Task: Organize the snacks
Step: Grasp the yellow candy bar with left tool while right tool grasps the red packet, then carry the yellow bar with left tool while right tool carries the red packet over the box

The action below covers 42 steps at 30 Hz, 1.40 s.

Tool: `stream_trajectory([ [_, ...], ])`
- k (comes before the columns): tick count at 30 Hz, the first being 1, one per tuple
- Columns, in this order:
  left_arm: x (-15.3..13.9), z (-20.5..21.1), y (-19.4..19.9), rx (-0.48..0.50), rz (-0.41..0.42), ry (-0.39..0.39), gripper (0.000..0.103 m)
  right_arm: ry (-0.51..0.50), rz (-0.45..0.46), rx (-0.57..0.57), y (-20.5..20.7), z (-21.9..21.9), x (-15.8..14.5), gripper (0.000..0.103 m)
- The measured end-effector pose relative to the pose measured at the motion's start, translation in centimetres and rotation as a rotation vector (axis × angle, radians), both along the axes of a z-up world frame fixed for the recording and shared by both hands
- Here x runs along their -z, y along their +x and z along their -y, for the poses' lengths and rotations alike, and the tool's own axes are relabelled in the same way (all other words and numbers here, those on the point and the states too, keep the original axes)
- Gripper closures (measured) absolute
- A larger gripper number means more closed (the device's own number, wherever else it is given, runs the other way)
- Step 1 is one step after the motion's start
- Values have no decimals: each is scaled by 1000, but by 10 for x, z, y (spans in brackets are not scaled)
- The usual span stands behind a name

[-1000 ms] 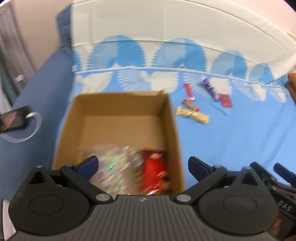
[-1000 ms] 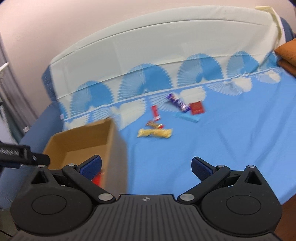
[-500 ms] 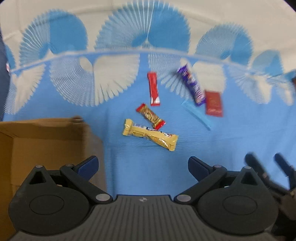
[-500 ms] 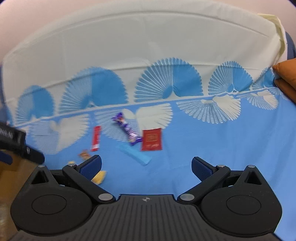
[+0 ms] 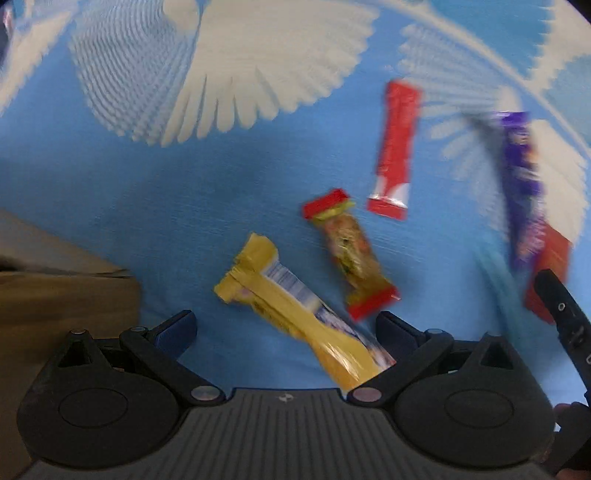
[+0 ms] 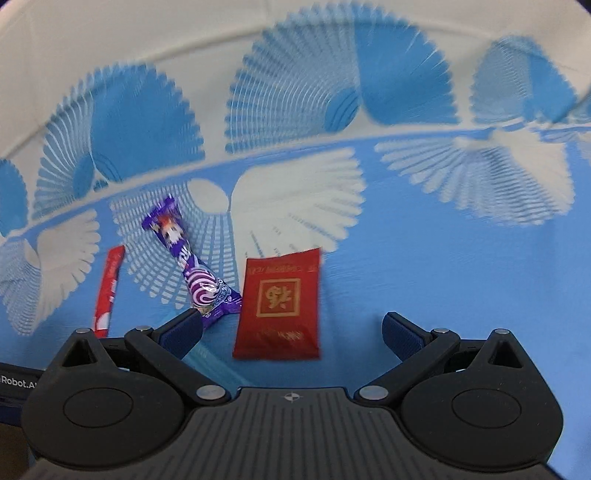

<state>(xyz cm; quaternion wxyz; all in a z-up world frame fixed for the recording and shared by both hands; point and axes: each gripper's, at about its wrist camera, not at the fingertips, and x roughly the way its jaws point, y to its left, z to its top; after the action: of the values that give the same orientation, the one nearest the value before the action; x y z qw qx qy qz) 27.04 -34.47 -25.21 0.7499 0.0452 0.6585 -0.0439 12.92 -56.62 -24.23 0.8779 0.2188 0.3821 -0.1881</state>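
My left gripper (image 5: 286, 326) is open low over a yellow snack bar (image 5: 295, 310) that lies between its fingers on the blue cloth. Beyond it lie a red-ended nut bar (image 5: 351, 254), a red stick packet (image 5: 395, 147) and a purple bar (image 5: 522, 177). The cardboard box (image 5: 62, 291) shows at the left edge. My right gripper (image 6: 291, 328) is open over a flat red packet (image 6: 282, 304). The purple bar (image 6: 188, 266) lies by its left finger and the red stick packet (image 6: 109, 291) further left. A thin blue packet (image 6: 207, 360) peeks out under the left finger.
The blue and white fan-patterned cloth (image 6: 461, 266) covers the surface and rises up a white backrest (image 6: 147, 33) behind. The other gripper's black tip (image 5: 561, 314) pokes in at the right of the left wrist view.
Both grippers have moved forward and down toward the snacks. The left one swung right, away from the box, to the yellow bar. The right one closed in on the red packet.
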Motion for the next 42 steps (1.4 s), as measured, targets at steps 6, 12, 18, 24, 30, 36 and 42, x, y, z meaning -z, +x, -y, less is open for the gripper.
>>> stream_trajectory([
  [6,-1,-3,-3,0,32,-11,0,-184,-31,-14,22,-18,17,0],
  [12,-2,2,-17,7,66,1,0,-178,-48,-3,26,-16,15,0],
  [18,-19,7,-26,64,94,5,49,-200,-43,-12,22,-24,11,25],
  [24,-35,15,-61,221,113,11,91,-254,-48,-49,12,-45,-1,58],
  [30,-75,1,-103,310,138,-100,91,-283,-24,11,-36,-57,-31,58],
  [36,-126,-32,-149,378,193,-229,91,-272,46,46,-93,-88,-76,58],
  [42,-181,-86,-187,416,288,-329,91,-275,151,49,-144,-143,-134,58],
])
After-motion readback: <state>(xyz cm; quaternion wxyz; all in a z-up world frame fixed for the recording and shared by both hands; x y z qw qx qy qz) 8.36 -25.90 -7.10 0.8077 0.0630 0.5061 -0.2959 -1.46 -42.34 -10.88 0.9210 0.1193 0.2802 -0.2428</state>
